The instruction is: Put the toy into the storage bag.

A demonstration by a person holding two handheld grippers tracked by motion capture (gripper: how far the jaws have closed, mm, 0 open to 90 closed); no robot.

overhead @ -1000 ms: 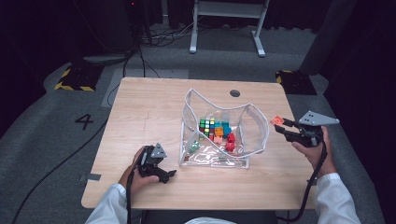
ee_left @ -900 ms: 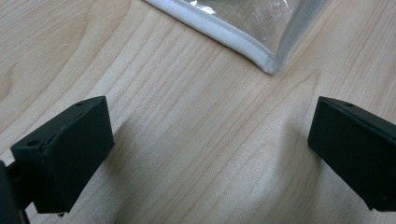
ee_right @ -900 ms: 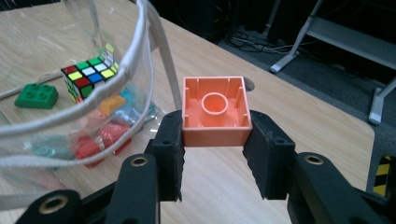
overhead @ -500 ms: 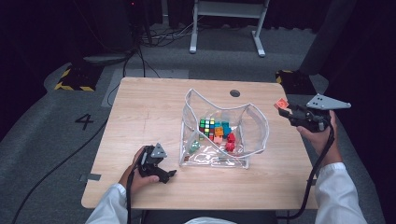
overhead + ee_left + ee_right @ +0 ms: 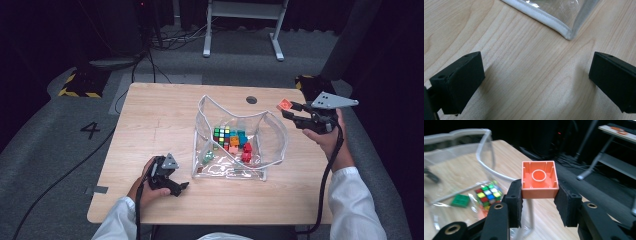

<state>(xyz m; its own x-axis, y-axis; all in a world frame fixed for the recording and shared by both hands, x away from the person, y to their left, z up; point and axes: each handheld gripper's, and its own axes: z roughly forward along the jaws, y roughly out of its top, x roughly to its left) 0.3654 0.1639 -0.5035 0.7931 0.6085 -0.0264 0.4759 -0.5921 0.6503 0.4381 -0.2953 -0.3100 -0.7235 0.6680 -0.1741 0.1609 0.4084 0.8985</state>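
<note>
Orange block (image 5: 539,179) being gripped hollow side up by the right tool (image 5: 537,195), held in the air past the right rim of the clear bag (image 5: 235,135) | left tool (image 5: 167,175) resting wide apart on the table (image 5: 150,115), gripping nothing | bag sitting mid-table, containing a puzzle cube (image 5: 221,134) and coloured blocks

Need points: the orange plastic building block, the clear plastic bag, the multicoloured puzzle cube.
Orange plastic building block (image 5: 539,180): right gripper view, hollow underside, at the round tube.
Clear plastic bag (image 5: 235,116): high view, white-edged far rim.
Multicoloured puzzle cube (image 5: 487,195): right gripper view, top face, seen through the bag wall.
</note>
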